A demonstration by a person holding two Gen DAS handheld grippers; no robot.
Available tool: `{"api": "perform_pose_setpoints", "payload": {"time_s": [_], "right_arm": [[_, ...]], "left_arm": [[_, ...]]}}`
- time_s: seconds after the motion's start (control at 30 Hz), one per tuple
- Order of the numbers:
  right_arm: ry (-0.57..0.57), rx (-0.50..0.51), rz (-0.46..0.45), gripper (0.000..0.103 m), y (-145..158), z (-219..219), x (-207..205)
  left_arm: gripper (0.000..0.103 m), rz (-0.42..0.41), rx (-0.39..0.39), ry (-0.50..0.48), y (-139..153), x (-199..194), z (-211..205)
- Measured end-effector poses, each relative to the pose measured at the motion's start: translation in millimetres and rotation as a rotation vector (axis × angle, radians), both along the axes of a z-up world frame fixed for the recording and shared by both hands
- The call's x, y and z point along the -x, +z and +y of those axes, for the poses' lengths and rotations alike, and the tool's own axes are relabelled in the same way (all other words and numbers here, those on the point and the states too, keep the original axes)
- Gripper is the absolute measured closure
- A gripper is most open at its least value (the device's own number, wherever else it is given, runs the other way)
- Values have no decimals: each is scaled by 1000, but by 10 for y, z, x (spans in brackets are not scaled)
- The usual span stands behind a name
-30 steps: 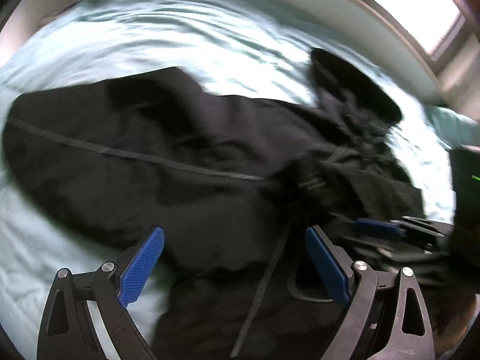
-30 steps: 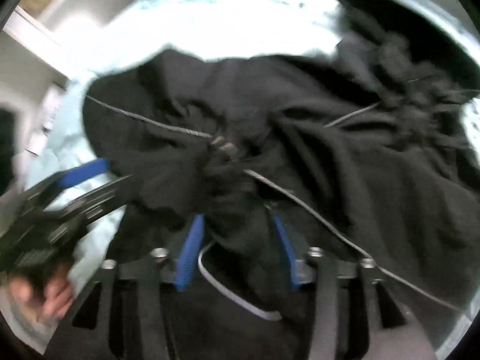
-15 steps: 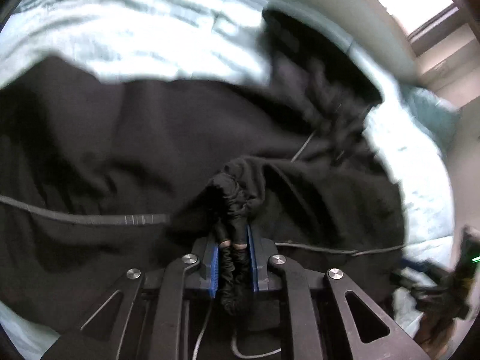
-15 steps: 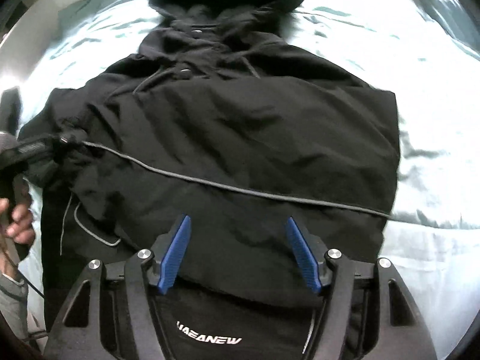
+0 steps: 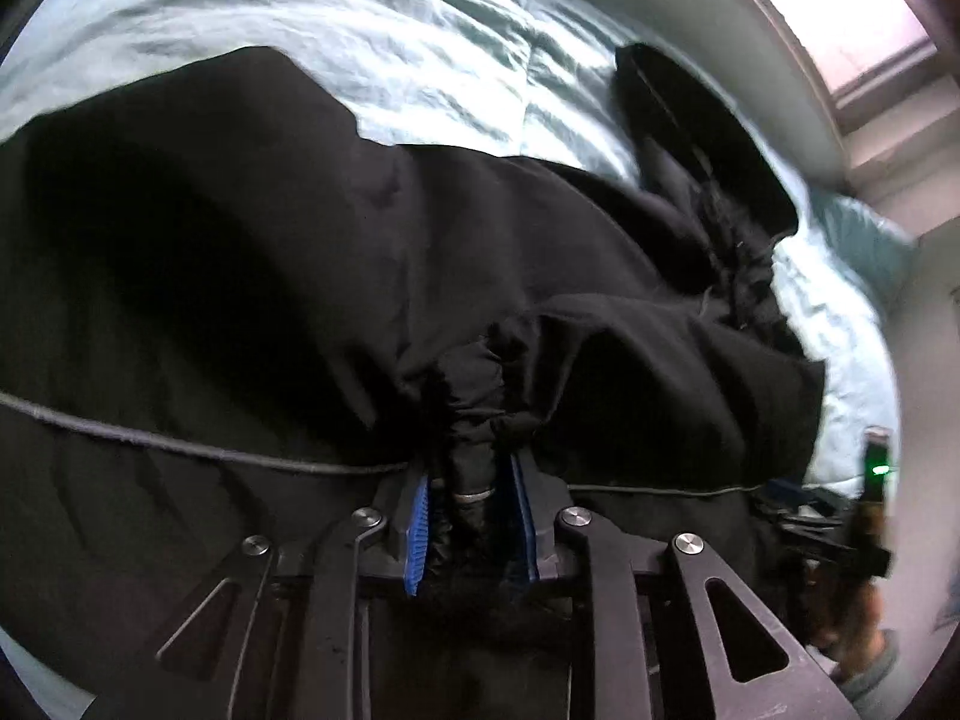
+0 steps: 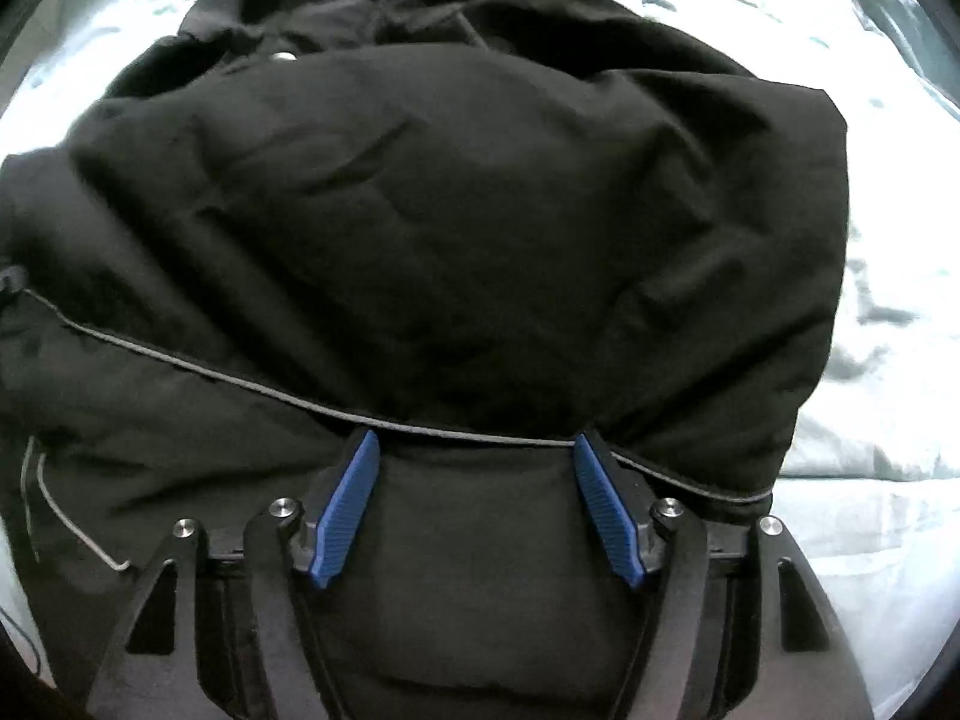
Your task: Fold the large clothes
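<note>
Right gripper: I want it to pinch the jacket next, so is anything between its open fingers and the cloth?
Nothing visible is. The right gripper is open right over the black jacket, with only the jacket's own thin cord running across just ahead of its fingertips. The left gripper is already shut on a bunched part of the jacket.

left wrist: close, faces black jacket (image 5: 240, 276) | right wrist: close (same jacket, from hem)

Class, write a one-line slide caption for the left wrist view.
Left gripper shut on a bunched fold of the black jacket spread over the pale bedsheet.
</note>
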State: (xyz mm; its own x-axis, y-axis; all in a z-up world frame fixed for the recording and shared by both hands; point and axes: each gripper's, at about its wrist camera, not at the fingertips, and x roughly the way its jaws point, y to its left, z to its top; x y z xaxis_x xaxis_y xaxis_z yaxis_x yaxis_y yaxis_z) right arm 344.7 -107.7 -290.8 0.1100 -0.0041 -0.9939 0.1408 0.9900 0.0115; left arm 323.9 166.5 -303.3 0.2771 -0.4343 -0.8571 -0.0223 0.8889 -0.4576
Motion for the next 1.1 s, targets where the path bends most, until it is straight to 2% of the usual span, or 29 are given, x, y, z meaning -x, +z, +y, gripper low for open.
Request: {"api": "perform_pose_setpoints", "payload": {"time_s": [0.07, 0.13, 0.23, 0.3, 0.37, 0.4, 0.43, 0.5, 0.57, 0.6, 0.63, 0.67, 0.7, 0.8, 0.97, 1.1], "right_arm": [[-6, -14, 7, 33, 6, -26, -15], [2, -16, 7, 33, 55, -28, -24], [22, -10, -25, 33, 266, -18, 45], [43, -38, -79, 33, 474, 21, 160], [60, -50, -107, 33, 584, 73, 253], [63, -47, -108, 33, 594, 105, 296], [66, -38, -98, 33, 563, 142, 328], [70, -28, -62, 33, 430, 199, 360], [38, -28, -16, 33, 240, 215, 369], [20, -34, -2, 33, 173, 204, 369], [6, -39, 4, 33, 130, 191, 362], [-7, -48, 12, 33, 101, 171, 341], [-22, -55, 24, 33, 102, 148, 310], [-43, -65, 45, 33, 233, 86, 290], [-46, -134, -27, 33, 734, 181, 541], [-60, -191, -48, 33, 1022, 484, 834]], "left_arm": [[71, 3, -3, 22, 69, 42, 27], [69, -29, -55, 22, 247, 110, -13], [70, -127, -218, 6, 651, 292, -208], [68, -198, -261, -5, 929, 428, -258], [56, -248, -213, -24, 1122, 516, -334], [44, -259, -162, -48, 1153, 531, -418], [40, -255, -107, -76, 1131, 530, -521], [40, -199, -64, -135, 920, 484, -815], [40, -141, -92, -181, 633, 447, -1061], [40, -71, -142, -195, 361, 385, -1185], [41, -38, -179, -192, 186, 345, -1230], [42, -33, -194, -173, 33, 323, -1230], [43, -40, -177, -143, -48, 319, -1193], [42, -49, -133, -98, 194, 378, -1128], [42, -136, -116, -54, 772, 825, -838], [42, -159, -126, 75, 1115, 1276, -122]]}}
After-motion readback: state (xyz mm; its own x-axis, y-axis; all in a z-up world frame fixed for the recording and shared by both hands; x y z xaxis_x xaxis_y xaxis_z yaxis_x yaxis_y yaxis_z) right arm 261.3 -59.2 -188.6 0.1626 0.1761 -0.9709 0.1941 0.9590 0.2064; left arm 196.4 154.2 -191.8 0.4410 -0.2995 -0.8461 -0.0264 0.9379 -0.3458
